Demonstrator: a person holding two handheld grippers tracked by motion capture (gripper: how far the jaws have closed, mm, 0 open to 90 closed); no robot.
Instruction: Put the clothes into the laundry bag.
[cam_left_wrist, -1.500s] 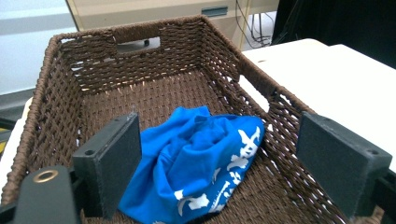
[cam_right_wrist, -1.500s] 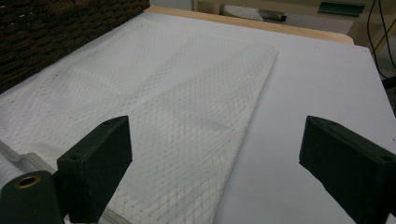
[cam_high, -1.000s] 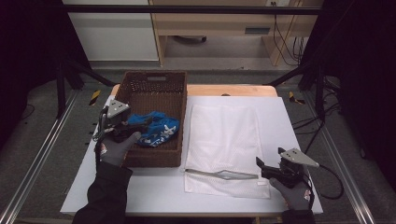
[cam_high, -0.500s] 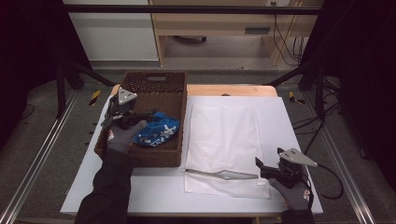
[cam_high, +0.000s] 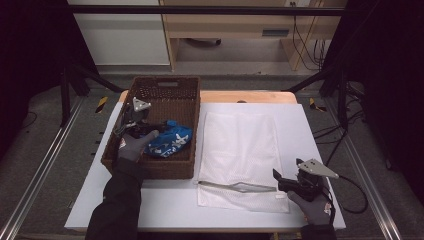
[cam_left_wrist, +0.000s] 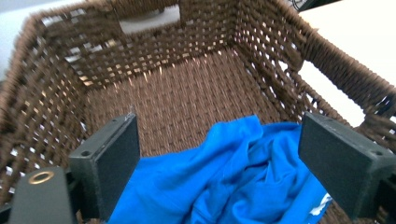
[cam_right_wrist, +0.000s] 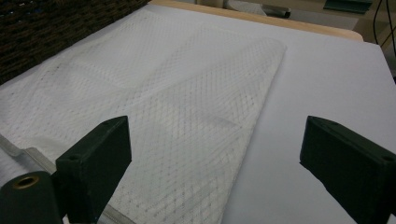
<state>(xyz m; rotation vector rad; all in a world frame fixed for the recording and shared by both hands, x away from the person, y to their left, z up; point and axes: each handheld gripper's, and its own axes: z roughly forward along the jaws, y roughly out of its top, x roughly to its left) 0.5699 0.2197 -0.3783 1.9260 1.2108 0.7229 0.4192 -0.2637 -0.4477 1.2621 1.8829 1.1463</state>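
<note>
My left hand-held gripper is inside the brown wicker basket, w/ jaws spread wide, nothing between them yet. In the left gripper view the blue cloth lies crumpled on the basket floor right under & between my jaws; can't tell if the pads touch it. From the high view the blue cloth has some white print on it and sits in the middle-to-near part of the basket, toward its right wall; far end of the basket is bare weave. Basket stands on the left side of the white counter, its right wall just beside the white mesh bag. That bag lies flat, long way running away from me, w/ its zipper across the near end. My right hand-held gripper sits low at the near-right corner of the counter, just beside the bag's near-right corner, jaws also wide apart & holding nothing. In the right gripper view the mesh bag stretches off to the left ahead of the jaws, bare counter to the right, basket wall at the far left.
</note>
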